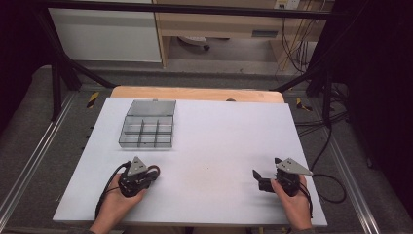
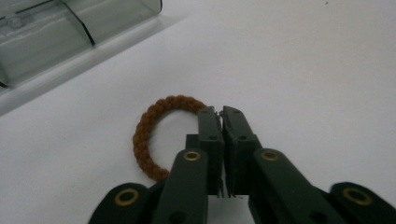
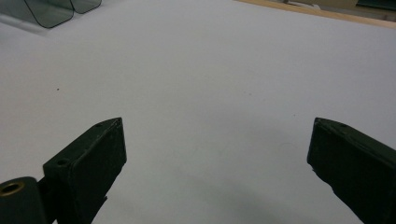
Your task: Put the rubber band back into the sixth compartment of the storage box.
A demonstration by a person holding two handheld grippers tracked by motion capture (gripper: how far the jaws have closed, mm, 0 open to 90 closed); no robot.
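A white table [image 1: 209, 146] stands on a wooden top, dark floor and trailing cables around it, pale cabinets behind; the person's hands come in low at the near edge. The left gripper [image 2: 220, 114] has its jaws pressed together on a brown braided ring [image 2: 152, 128], pinching one end of the loop while the rest lies on the table; the ring looks light, soft and limp, likely to droop and swing when lifted, so a pinch across the cord seems the sensible hold. The right gripper [image 1: 258, 176] rests well apart with jaws spread wide, holding nothing. Just beyond the left gripper sits a clear compartment box [image 1: 146, 130], lid folded back; its cells look empty, though I cannot be sure.
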